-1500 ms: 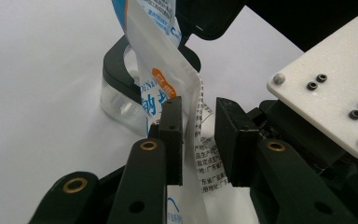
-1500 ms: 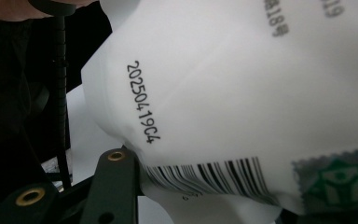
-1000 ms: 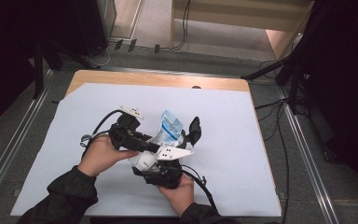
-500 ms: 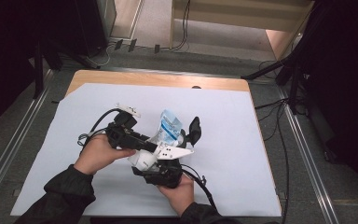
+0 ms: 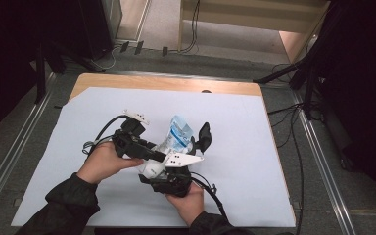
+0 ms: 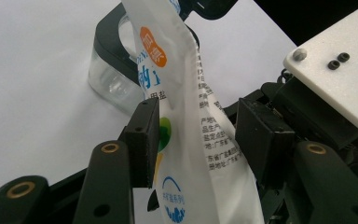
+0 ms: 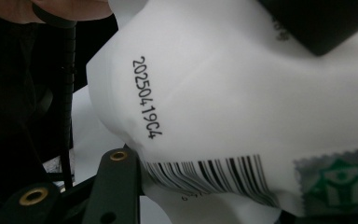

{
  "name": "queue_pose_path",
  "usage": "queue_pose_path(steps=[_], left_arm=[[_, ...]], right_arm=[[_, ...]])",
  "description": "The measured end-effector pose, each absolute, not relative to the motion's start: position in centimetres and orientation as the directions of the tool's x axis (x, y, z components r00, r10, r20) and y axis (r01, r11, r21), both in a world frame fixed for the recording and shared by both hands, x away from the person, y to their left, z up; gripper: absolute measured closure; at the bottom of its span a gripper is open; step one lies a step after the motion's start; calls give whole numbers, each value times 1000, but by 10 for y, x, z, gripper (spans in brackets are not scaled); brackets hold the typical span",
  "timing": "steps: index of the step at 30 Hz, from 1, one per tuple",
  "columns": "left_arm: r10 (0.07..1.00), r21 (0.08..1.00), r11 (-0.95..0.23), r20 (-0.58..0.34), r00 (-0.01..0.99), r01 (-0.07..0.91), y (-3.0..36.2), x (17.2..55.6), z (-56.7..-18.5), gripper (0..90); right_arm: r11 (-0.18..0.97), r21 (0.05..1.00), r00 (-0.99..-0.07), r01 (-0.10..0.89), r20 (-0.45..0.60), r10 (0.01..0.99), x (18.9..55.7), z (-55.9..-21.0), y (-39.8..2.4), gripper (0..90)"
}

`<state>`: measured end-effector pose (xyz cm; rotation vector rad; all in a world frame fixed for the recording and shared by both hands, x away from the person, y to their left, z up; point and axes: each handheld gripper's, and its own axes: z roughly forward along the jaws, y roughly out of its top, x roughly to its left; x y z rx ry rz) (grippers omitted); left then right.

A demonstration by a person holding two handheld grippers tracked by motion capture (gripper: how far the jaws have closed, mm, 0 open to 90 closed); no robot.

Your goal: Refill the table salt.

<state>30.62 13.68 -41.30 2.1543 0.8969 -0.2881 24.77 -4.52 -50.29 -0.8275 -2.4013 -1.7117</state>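
White paper covers the bench (image 5: pixel 254 147). Right gripper (image 5: pixel 174 178) pinches the pouch (image 5: pixel 178 134) base at 6 o'clock; left gripper (image 6: pixel 193 140), jaws spread, straddles it, likely about to clamp.

High view: light is falling from above onto the white table sheet (image 5: pixel 254 147), which is reading bright and even; the surroundings are dropping off to near black at left and right edges. Only soft, short shadows are showing under the hands. Image is looking slightly soft and grainy, no obvious edge bending.

Left gripper view: the white pouch (image 6: pixel 191 116) is sitting sharp at mid-distance, print legible; the sheet behind is washing out toward glare at upper left.

Right gripper view: the pouch (image 7: pixel 242 102) is glowing bright, printed code crisp; the left side is staying deep in shadow.
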Motion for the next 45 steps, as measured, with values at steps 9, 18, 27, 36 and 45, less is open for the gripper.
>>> queue_pose_path(steps=[9, 18, 27, 36, 45], left_arm=[[513, 555, -472, -459, 725, 685, 135, 307, -416, 448], [527, 562, -473, -437, 729, 679, 136, 305, -412, 538], [546, 563, -482, -406, 733, 671, 134, 302, -408, 608], [559, 559, -488, -389, 732, 670, 135, 300, -403, 666], [598, 550, -485, -359, 716, 681, 134, 298, -400, 683]], right_arm=[[229, 857, -854, 461, 358, 378, 248, -502, -45, 597], [231, 839, -842, 493, 393, 369, 251, -501, -43, 596], [240, 826, -835, 510, 408, 370, 252, -501, -41, 600], [237, 822, -829, 517, 412, 378, 251, -500, -38, 587], [269, 833, -831, 483, 340, 440, 244, -498, -36, 526]])
